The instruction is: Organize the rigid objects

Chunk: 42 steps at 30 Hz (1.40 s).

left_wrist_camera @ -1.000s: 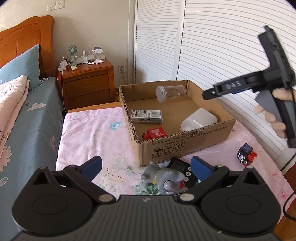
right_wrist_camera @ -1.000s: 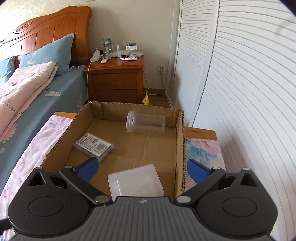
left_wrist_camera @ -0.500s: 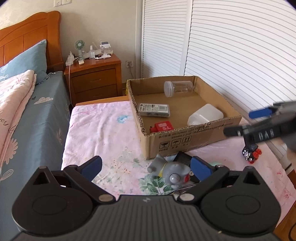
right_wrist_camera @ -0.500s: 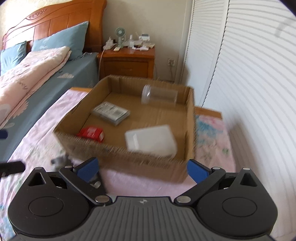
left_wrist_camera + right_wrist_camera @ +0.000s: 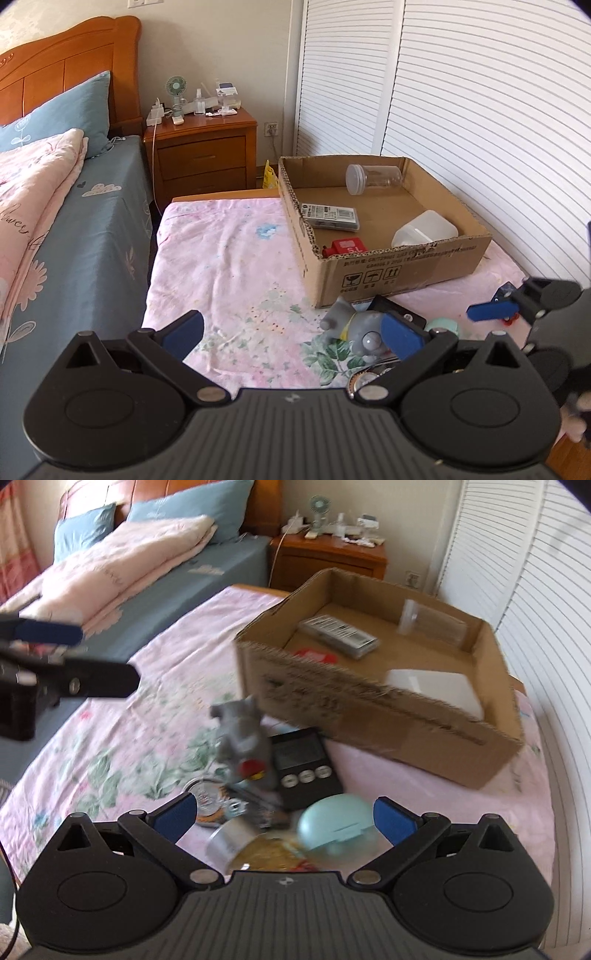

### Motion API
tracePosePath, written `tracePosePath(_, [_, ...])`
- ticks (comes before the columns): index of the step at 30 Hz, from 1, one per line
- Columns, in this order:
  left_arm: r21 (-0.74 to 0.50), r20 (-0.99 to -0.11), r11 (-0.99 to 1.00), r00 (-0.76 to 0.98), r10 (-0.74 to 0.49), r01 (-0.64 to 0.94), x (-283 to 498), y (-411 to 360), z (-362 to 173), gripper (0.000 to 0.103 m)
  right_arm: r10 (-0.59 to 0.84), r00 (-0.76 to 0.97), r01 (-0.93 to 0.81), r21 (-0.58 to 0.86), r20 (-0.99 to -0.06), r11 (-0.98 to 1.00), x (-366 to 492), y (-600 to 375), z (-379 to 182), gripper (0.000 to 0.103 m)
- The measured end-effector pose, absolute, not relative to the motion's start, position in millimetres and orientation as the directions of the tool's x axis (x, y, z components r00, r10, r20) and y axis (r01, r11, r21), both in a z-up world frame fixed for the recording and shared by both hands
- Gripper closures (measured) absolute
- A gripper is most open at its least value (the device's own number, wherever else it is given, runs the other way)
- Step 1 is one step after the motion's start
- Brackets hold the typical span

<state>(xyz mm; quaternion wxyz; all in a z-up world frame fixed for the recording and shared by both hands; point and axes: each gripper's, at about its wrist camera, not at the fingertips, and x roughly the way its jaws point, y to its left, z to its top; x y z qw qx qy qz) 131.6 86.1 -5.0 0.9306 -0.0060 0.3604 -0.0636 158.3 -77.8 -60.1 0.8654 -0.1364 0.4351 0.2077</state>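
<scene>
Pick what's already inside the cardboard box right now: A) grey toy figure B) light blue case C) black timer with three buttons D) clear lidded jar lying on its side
D: the clear jar lies on its side at the far end of the cardboard box, while the grey toy figure, black timer and light blue case sit on the pink sheet in front of the box.

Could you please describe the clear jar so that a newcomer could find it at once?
Find the cardboard box on the pink floral cloth. The clear jar lies on its side against the box's far wall. Unlike the flat packet and red item, it is see-through and cylindrical.
</scene>
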Motion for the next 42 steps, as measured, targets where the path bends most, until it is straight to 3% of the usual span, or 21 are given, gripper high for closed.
tracePosePath(7, [-0.053, -0.673, 0.992, 0.73, -0.122, 0.117, 128.1, 89.7, -7.3, 0.002, 0.152, 0.537, -0.426, -0.111, -0.829, 0.898, 153.8, -77.6, -80.4, 0.0])
tracePosePath(22, [-0.04, -0.736, 0.961, 0.643, -0.213, 0.273, 136.2, 50.0, -44.1, 0.002, 0.14, 0.491, -0.399, -0.079, -0.86, 0.914, 133.3, -127.2, -99.7, 0.0])
tracePosePath(29, [-0.005, -0.779, 0.94, 0.588, -0.218, 0.342, 139.7, 29.6, -76.1, 0.002, 0.206, 0.506, -0.413, -0.025, -0.837, 0.91, 127.8, -140.4, -104.4, 0.0])
tracePosePath(42, [0.019, -0.824, 0.958, 0.547, -0.147, 0.286, 152.0, 47.2, -98.9, 0.0, 0.23, 0.526, -0.433, -0.024, -0.819, 0.901, 122.3, -143.9, -104.1, 0.0])
